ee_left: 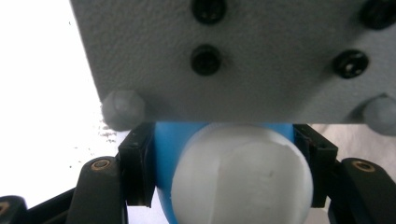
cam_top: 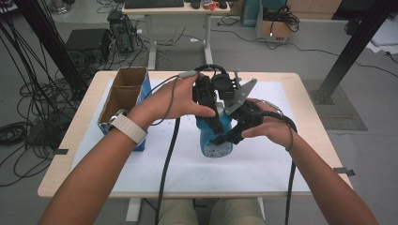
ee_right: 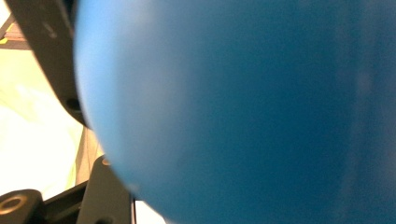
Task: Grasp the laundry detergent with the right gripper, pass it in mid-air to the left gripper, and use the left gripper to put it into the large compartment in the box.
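Two grippers are clamped on one blue bottle [cam_top: 217,140] at the middle of the table [cam_top: 300,84]. Left gripper [ee_left: 224,177] pinches the bottle's white cap [ee_left: 243,179], a jaw pressed on each side. Right gripper [cam_top: 230,136] squeezes the bottle's body from about three o'clock, blue plastic tight against its camera. Cardboard box [cam_top: 123,93] stands at nine o'clock of the bottle, well apart.

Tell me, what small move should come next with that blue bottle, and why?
Probably a twist of the left gripper: its jaws are shut on the white cap, while the right gripper clamps the blue bottle body steady on the table. That grip suits unscrewing.
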Demonstrator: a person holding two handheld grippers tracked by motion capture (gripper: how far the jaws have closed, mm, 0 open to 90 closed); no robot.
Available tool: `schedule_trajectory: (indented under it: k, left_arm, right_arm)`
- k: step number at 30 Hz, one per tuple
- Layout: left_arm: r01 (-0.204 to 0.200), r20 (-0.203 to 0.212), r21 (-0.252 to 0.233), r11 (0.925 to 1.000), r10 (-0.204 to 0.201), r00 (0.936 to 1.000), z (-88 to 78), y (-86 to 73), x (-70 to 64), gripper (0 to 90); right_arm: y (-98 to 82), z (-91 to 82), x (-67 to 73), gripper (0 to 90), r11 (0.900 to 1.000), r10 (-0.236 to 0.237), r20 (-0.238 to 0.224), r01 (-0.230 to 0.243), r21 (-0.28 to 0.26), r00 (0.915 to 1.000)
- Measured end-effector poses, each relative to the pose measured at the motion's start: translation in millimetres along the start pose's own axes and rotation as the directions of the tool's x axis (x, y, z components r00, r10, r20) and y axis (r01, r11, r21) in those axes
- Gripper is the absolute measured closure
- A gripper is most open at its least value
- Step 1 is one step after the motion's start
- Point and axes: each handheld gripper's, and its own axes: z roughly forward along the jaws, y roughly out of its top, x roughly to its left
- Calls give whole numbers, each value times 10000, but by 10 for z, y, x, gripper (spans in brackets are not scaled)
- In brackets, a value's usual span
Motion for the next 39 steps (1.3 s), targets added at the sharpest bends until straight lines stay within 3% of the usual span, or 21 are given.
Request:
schedule_trajectory:
  k: [39]
  left_arm:
    - [6, -26, -1, 10000, -6, 10000, 5, 22, -26, 375]
  right_arm:
    - [-8, -27, 26, 432, 10000, 16, 8, -16, 40, 10000]
